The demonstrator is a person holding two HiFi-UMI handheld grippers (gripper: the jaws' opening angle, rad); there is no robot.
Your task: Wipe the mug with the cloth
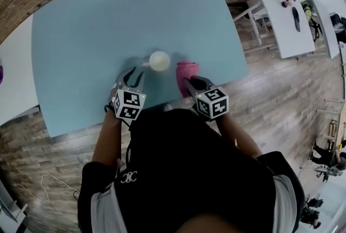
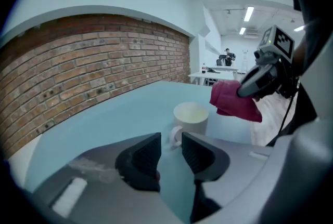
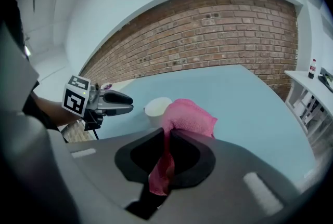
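The mug (image 1: 159, 60) stands upright on the blue bench (image 1: 97, 15), just below the middle of the head view. It is pale, looks empty, and its handle (image 2: 176, 136) points toward the left tool (image 2: 170, 141). That tool is released: its jaws stand a little apart with nothing between them, and the handle shows beyond the gap, not yet inside it.

The right tool (image 3: 167, 137) is clenched on the pink cloth (image 3: 188, 118). The cloth bunches above the jaws and trails down between them, just to the right of the mug.

The mug is probably ceramic: stiff, fairly heavy for its size, smooth enough to slip, and breakable if tipped off the bench. The handle is a narrow loop, so a bite on it could let the body swing. The rim wall, one jaw inside and one outside, looks the steadier hold.

The cloth is soft, light and limp. Only the bunched part will press firmly while wiping.
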